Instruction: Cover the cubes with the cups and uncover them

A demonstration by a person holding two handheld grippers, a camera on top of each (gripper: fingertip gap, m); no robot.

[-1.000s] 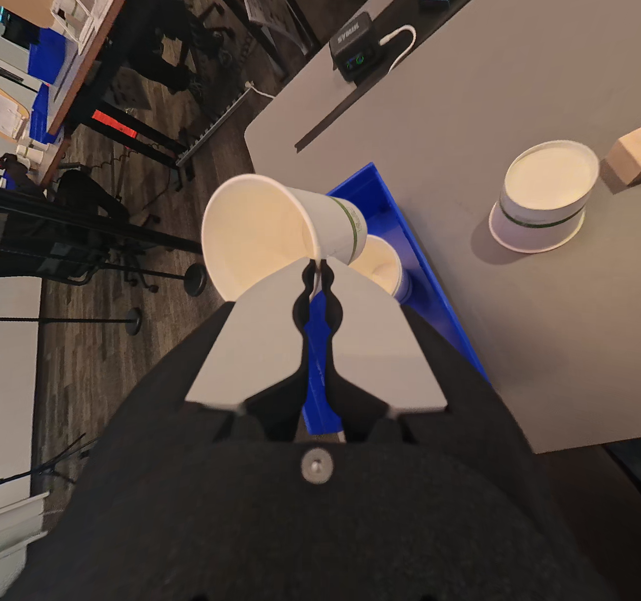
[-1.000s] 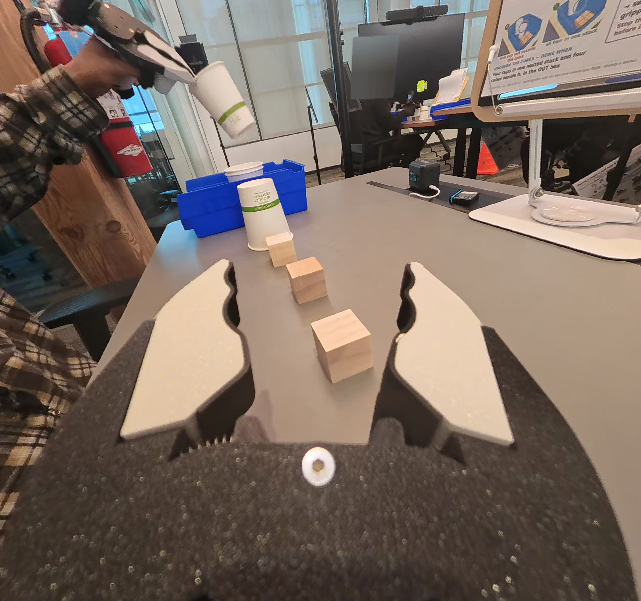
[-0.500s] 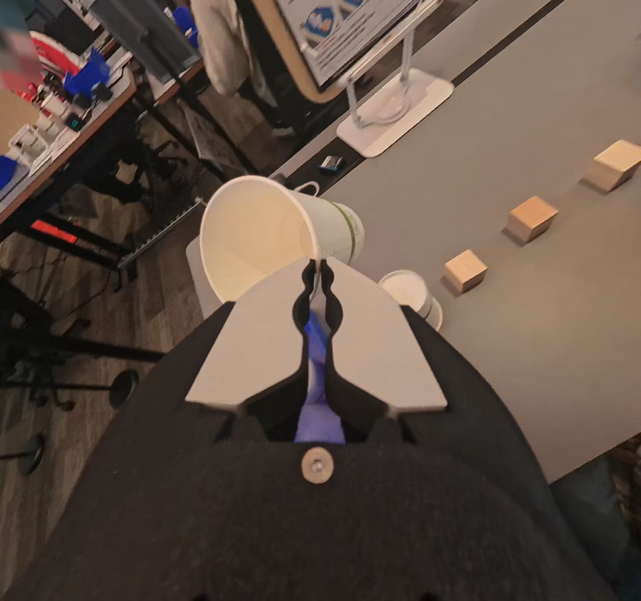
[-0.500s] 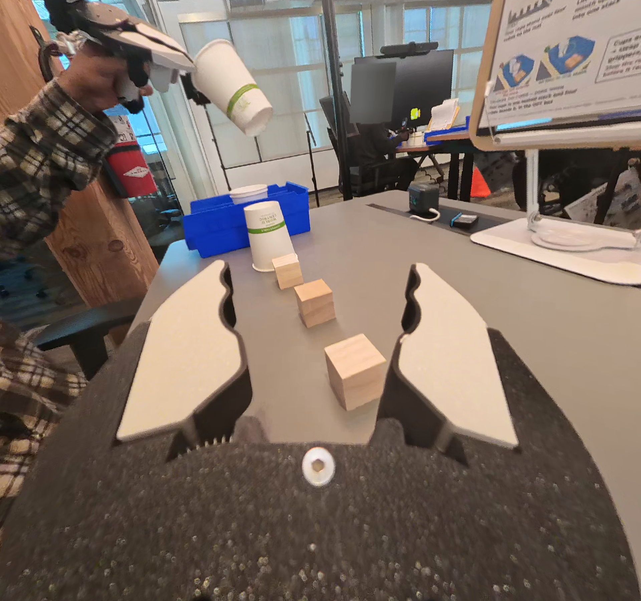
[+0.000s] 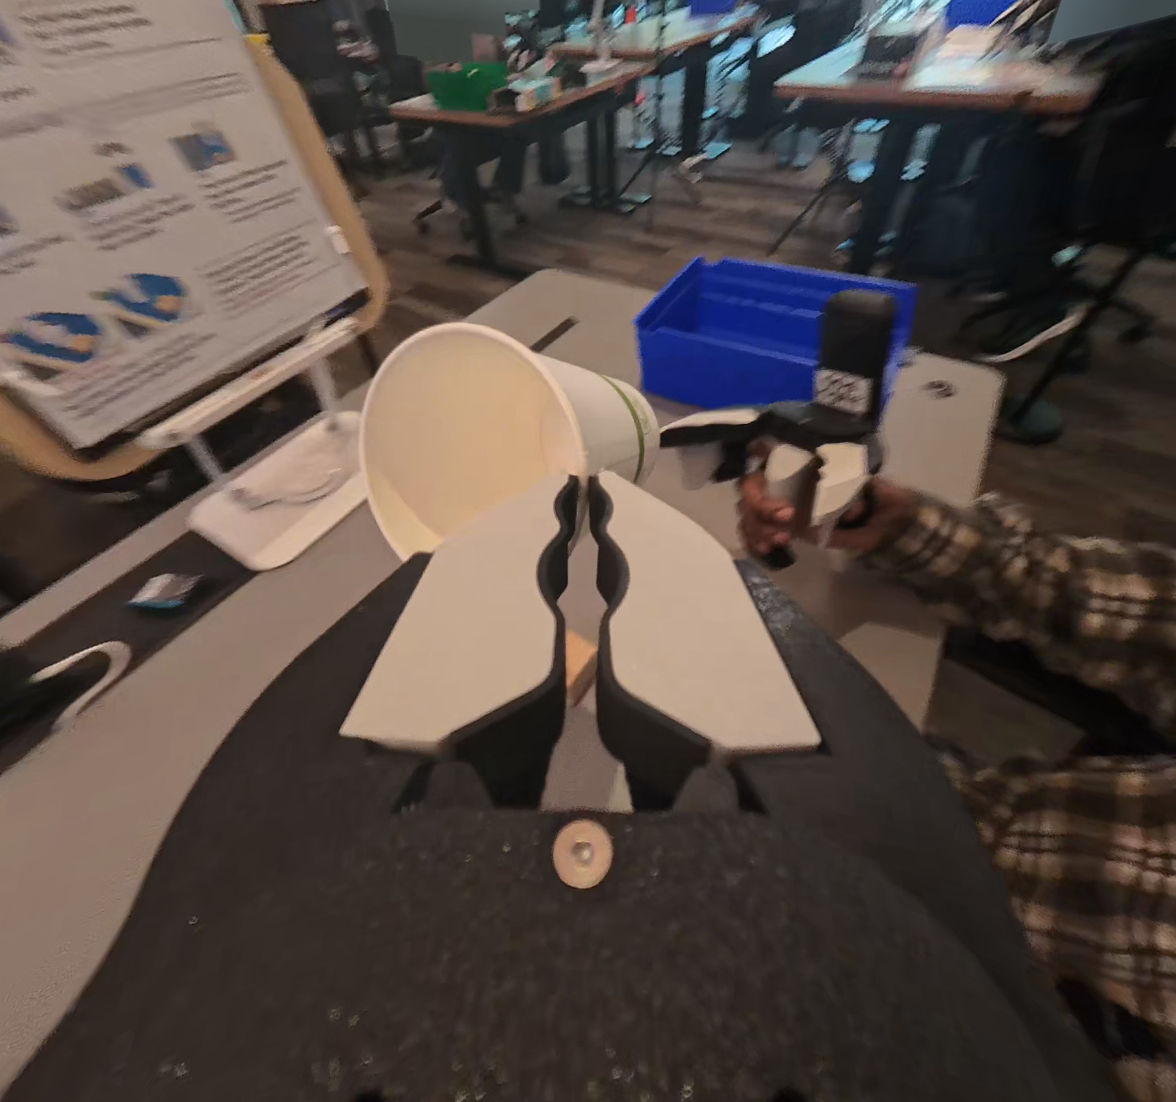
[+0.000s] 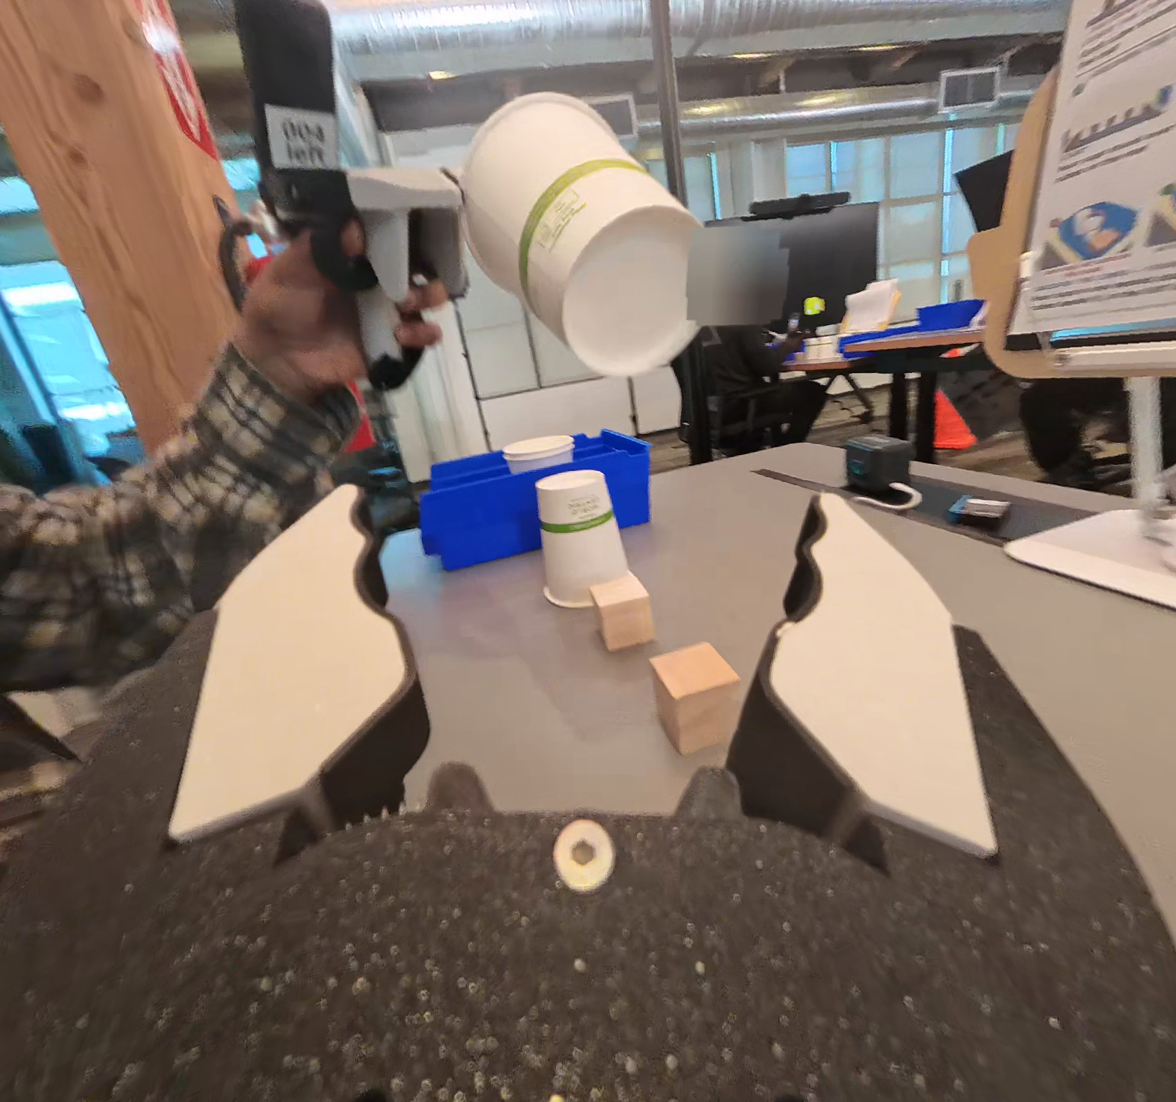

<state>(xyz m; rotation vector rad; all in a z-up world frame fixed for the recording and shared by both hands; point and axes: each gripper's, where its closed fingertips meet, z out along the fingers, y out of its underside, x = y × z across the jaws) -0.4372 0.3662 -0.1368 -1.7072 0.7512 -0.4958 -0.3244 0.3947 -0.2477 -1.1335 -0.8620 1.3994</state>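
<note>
White paper cup [image 6: 573, 231] with green band is pinched by its rim in my left gripper [image 5: 580, 486], held high, tilted on its side, base toward the right. Two bare wooden cubes [image 6: 621, 614] sit on the grey table [image 6: 751, 537] below and ahead, beside an inverted cup [image 6: 578, 540]. My right gripper [image 6: 582, 568] is spread, empty, low, and nearer the cubes. I'd say next comes tipping the cup mouth-down over the cube nearest the inverted cup.
</note>
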